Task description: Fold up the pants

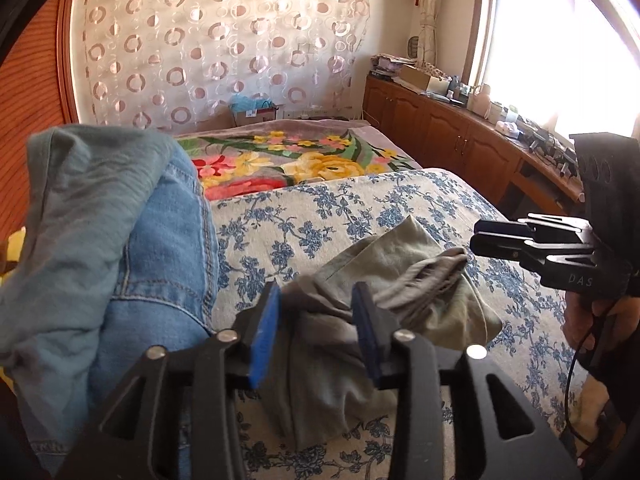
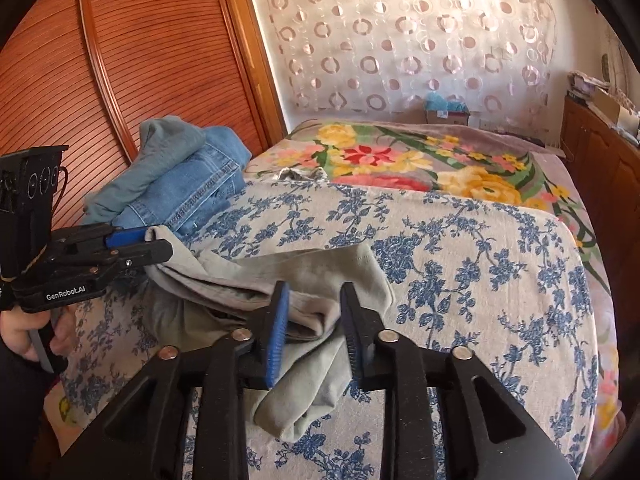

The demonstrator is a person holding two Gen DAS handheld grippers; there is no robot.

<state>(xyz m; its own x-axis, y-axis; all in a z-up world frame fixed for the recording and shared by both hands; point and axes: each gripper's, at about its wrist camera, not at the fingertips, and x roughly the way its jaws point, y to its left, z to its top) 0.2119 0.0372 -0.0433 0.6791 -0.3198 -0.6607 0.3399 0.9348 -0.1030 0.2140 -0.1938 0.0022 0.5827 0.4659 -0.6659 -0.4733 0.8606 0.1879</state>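
Left gripper (image 1: 316,328) jaws apart, blue pads (image 1: 264,336) either side of the grey-green pants (image 1: 384,276), cloth bunched between the fingers but not pinched. From the right wrist view the left gripper (image 2: 160,242) sits at one end of the pants, tips touching the fabric edge; person's left hand (image 2: 24,334) on its handle. Right gripper (image 2: 314,334) jaws also spread, pants (image 2: 280,276) lying between its fingers, no clamp on the cloth. In the left wrist view the right gripper (image 1: 480,236) shows side-on just beside the far end of the pants, fingers overlapping so its gap cannot be told from there.

Pants crumpled in a loose heap on the blue floral sheet (image 2: 480,280), near the front edge of the bed. Pile of folded clothes (image 1: 120,240), denim plus teal fabric, just left of the pants, by the wooden slatted wardrobe door (image 2: 140,60). Bright flowered blanket (image 2: 420,160) covers the bed beyond the sheet. Circle-patterned curtain (image 1: 220,40) on the back wall, wooden cabinet (image 1: 440,128) under the window (image 1: 560,40).
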